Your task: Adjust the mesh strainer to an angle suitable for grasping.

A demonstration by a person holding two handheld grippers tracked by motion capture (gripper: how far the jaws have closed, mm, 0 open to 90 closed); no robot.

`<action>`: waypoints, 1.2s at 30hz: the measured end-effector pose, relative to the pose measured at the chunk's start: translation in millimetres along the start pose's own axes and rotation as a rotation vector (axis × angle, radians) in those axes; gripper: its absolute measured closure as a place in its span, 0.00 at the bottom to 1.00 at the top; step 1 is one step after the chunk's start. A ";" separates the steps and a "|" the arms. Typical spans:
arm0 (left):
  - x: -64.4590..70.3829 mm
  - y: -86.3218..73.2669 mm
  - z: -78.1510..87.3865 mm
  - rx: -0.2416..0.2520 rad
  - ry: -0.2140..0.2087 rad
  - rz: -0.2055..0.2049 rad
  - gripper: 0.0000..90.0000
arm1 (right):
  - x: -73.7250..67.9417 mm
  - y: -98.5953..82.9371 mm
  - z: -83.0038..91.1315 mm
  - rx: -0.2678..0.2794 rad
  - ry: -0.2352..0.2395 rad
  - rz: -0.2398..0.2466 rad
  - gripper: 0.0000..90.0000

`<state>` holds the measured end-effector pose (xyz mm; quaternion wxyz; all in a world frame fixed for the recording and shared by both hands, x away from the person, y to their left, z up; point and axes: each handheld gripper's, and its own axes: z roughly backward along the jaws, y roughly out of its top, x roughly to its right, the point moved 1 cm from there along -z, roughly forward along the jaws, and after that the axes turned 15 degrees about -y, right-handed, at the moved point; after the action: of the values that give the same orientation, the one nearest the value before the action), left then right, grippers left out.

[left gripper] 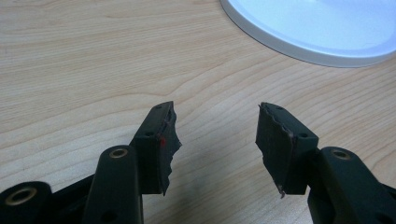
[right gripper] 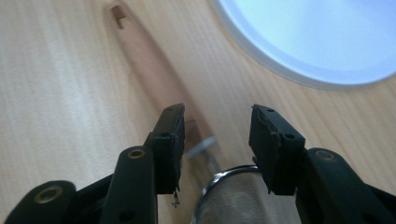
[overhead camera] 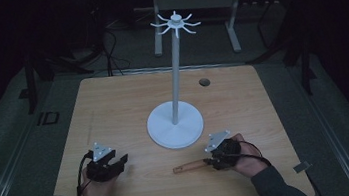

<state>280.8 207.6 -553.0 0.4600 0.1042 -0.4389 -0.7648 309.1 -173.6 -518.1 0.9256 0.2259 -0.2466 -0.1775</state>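
1. While the right gripper (overhead camera: 214, 161) rests low on the light wooden table (overhead camera: 112, 100), near its front edge, a small metal mesh strainer with a long wooden handle (overhead camera: 189, 166) lies flat just left of that gripper.
2. Seen from the high view, the strainer's long axis runs roughly left to right, almost parallel to the front edge, with the handle end pointing left towards the left gripper (overhead camera: 118, 163).
3. Along the right gripper view, the handle (right gripper: 149, 60) stretches away from the jaws, its slotted tip farthest off, and the round mesh bowl (right gripper: 238, 196) sits low between the jaws.
4. Those jaws stand apart, one on each side of the strainer's neck; whether they touch it I cannot tell.
5. Left gripper jaws are spread wide over bare wood, holding nothing.
6. Just beyond the strainer stands the round white base (overhead camera: 174, 124) of a tall white stand, its pole (overhead camera: 174, 73) topped by a ring of hooks (overhead camera: 175, 24).
7. Nothing lies between the two grippers besides the handle.
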 end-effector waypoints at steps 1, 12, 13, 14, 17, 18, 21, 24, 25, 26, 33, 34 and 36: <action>0.0 0.0 0.0 0.000 0.000 0.000 0.53 | 0.0 0.0 0.0 0.000 0.000 0.000 0.61; -1.3 0.2 0.5 0.003 0.002 0.003 0.52 | -10.9 5.4 -13.6 -0.052 0.046 0.052 0.71; -1.2 0.2 0.4 0.003 0.002 0.003 0.52 | -9.6 5.4 -13.7 -0.058 0.034 0.046 0.74; -1.1 0.2 0.4 0.002 0.003 0.004 0.52 | -6.2 4.0 -13.8 -0.077 0.009 0.041 0.75; -1.3 0.3 0.5 0.003 0.003 0.004 0.52 | -3.2 1.9 -13.4 -0.085 0.002 0.032 0.76; -1.4 0.3 0.5 0.003 0.004 0.005 0.52 | -1.9 0.5 -13.1 -0.087 0.000 0.029 0.76; -1.3 0.2 -0.3 0.004 0.003 0.006 0.52 | 1.5 -3.9 -11.1 -0.110 -0.014 0.029 0.76; -1.3 0.1 -1.2 -0.002 0.003 0.003 0.52 | 2.8 -6.3 -13.2 -0.150 -0.023 0.050 0.72; -1.6 0.1 -1.3 -0.003 0.003 0.003 0.52 | 0.9 -7.6 -18.1 -0.182 -0.028 0.065 0.70; -1.6 0.1 -1.3 -0.003 0.003 0.003 0.52 | 0.9 -7.6 -18.1 -0.182 -0.028 0.065 0.70; -3.8 -1.3 0.0 -0.001 0.005 0.010 0.52 | 7.8 -5.0 -22.9 -0.228 0.027 0.024 0.75; -3.9 -1.3 0.1 0.000 0.005 0.012 0.52 | 9.0 -4.3 -23.5 -0.239 0.037 0.020 0.75; -3.9 -1.5 0.1 -0.002 0.004 0.009 0.52 | 9.3 -4.0 -23.7 -0.243 0.039 0.022 0.76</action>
<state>282.0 211.1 -555.0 0.4645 0.1033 -0.4377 -0.7629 328.5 -173.2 -535.0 0.9526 0.1128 -0.2078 -0.1914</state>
